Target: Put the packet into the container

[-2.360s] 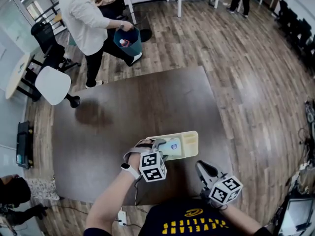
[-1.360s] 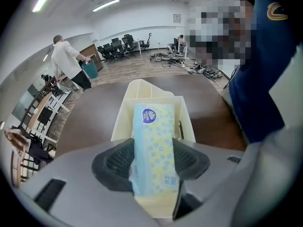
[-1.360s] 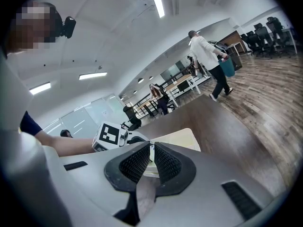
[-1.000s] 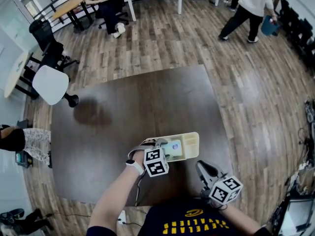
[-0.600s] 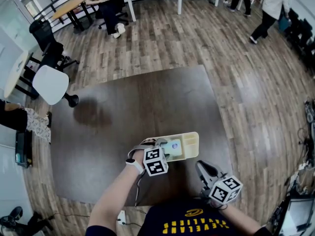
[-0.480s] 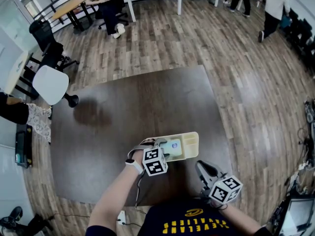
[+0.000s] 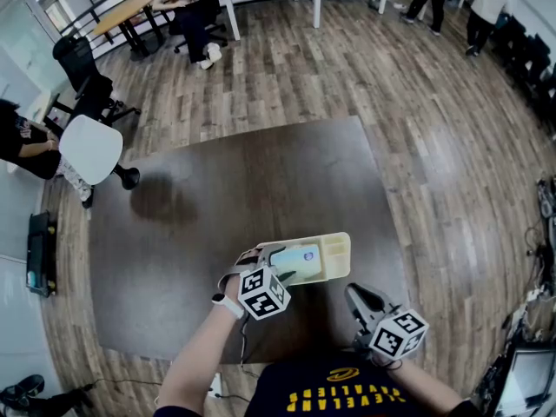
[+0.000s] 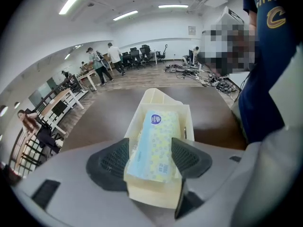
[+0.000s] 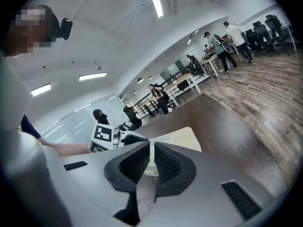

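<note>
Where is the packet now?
In the head view, the packet lies in the left part of the container, near the front edge of the table.

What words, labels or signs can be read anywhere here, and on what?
"CLEVELAND" and "CAVALIERS", yellow, upside down: the person's dark T-shirt.
Round dark-blue label on the pale blue patterned packet lying in the cream plastic container: too small to read.
Two black-and-white marker cubes: square patterns only, no words.
</note>
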{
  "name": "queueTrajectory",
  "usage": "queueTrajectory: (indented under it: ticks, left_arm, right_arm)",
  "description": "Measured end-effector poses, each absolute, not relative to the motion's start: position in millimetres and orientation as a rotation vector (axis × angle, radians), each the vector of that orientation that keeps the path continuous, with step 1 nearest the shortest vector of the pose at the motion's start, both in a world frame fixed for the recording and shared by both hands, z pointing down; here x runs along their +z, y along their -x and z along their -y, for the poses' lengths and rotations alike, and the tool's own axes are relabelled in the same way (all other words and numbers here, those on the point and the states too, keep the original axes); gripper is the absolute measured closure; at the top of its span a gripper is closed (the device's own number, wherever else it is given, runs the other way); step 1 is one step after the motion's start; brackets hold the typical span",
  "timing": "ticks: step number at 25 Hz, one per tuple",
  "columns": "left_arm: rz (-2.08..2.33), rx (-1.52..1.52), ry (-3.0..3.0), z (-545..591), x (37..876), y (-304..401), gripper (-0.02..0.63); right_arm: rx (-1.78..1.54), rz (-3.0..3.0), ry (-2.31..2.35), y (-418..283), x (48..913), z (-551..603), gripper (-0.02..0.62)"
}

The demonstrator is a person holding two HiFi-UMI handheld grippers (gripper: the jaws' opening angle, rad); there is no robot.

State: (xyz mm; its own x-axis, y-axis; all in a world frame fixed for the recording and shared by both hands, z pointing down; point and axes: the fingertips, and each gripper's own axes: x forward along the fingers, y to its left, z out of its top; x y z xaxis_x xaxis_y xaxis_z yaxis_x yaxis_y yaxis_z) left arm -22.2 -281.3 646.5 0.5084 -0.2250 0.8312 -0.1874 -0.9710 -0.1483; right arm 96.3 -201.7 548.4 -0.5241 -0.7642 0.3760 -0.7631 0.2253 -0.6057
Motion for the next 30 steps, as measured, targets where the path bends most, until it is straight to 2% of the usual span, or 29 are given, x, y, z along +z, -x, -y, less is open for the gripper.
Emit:
queueTrajectory:
  ticks: [7, 12, 16, 17, 19, 30]
  left_arm:
    - [-0.79, -1.067, 3.006, 255, 566, 28, 0.338]
    - [-1.013, -0.764, 3.255, 225, 535, 26, 0.342]
    - [-1.117, -0.589, 3.394, 198, 530, 18, 0.414]
    - [-1.135, -0.566, 3.414, 192, 530, 17, 0.452]
    - [-1.153, -0.532, 3.449, 182, 529, 16, 0.607]
    - [-1.239, -0.506, 3.388, 171, 528, 11, 0.607]
  right_arm:
    - [-1.176, -2.489, 1.55, -98, 541, 201, 0.561]
    - [-1.023, -2.578, 1.588, -95, 524, 206, 0.561]
    - [-0.944, -2.626, 1.574, -94, 516, 205, 0.561]
    - [-0.939, -2.633, 1.565, -92, 516, 203, 0.561]
    - [-0.934, -2.646, 1.54, -89, 515, 200, 0.561]
    - [-0.864, -2.693, 1.525, -88, 509, 192, 0.561]
